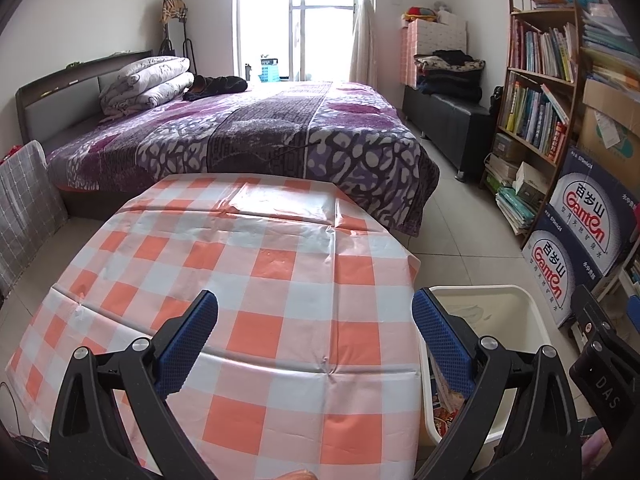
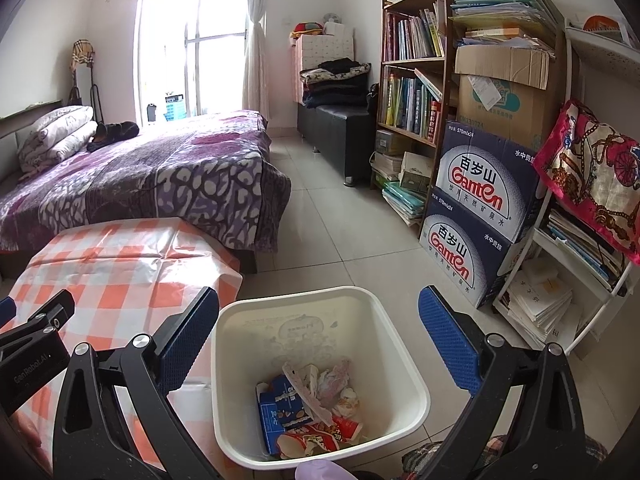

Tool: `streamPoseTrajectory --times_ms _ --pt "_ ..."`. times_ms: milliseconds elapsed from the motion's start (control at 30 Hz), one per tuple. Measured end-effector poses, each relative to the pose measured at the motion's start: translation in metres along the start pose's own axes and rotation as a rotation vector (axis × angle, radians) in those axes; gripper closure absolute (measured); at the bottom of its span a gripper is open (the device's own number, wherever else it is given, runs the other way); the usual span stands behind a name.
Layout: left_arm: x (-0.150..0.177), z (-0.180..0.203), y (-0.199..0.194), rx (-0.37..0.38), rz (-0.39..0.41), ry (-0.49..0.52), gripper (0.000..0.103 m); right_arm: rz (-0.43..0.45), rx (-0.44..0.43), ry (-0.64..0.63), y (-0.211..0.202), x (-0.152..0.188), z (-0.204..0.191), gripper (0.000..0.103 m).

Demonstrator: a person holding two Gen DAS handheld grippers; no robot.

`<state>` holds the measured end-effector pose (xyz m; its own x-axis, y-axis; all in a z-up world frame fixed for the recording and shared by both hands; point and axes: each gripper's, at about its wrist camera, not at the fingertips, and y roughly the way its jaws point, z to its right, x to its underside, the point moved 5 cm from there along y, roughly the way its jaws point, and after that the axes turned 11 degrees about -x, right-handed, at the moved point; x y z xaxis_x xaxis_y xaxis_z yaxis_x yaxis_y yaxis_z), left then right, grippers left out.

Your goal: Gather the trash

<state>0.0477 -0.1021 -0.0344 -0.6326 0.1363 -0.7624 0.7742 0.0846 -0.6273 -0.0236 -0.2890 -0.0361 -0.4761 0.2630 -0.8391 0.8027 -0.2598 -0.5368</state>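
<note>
Right tongs: spread wide, nothing pinched, hovering over one white plastic bin, square with rounded corners. Trash lies in the bin's bottom: crumpled wrappers, one flattened blue carton, exact count unclear. Left tongs: also spread, holding nothing, above the counter, covered in glossy creased orange-and-white check plastic. Bin stands on the tile floor at the counter's 3 o'clock. Two stacked Ganten boxes at 1 o'clock. One bed at 12.
</note>
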Motion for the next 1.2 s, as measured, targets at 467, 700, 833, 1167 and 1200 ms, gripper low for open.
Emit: streamPoseTrajectory --times_ms 467,700,833,1167,1200 --pt "-0.001 -0.002 0.000 -0.006 0.007 0.004 0.008 -0.043 0.001 0.000 0.010 0.008 0.002 0.007" --pt "0.000 -0.001 0.001 -0.005 0.011 0.013 0.010 -0.058 -0.001 -0.006 0.011 0.009 0.001 0.007" --pt "0.001 0.000 0.002 -0.004 0.009 0.018 0.017 -0.058 0.000 -0.004 0.012 0.010 0.001 0.007" --pt "0.002 0.003 0.001 0.011 0.012 0.027 0.019 -0.058 -0.003 -0.001 0.011 0.010 0.001 0.007" --pt "0.002 0.004 0.001 0.016 0.010 0.028 0.019 -0.058 -0.003 -0.004 0.012 0.009 0.002 0.007"
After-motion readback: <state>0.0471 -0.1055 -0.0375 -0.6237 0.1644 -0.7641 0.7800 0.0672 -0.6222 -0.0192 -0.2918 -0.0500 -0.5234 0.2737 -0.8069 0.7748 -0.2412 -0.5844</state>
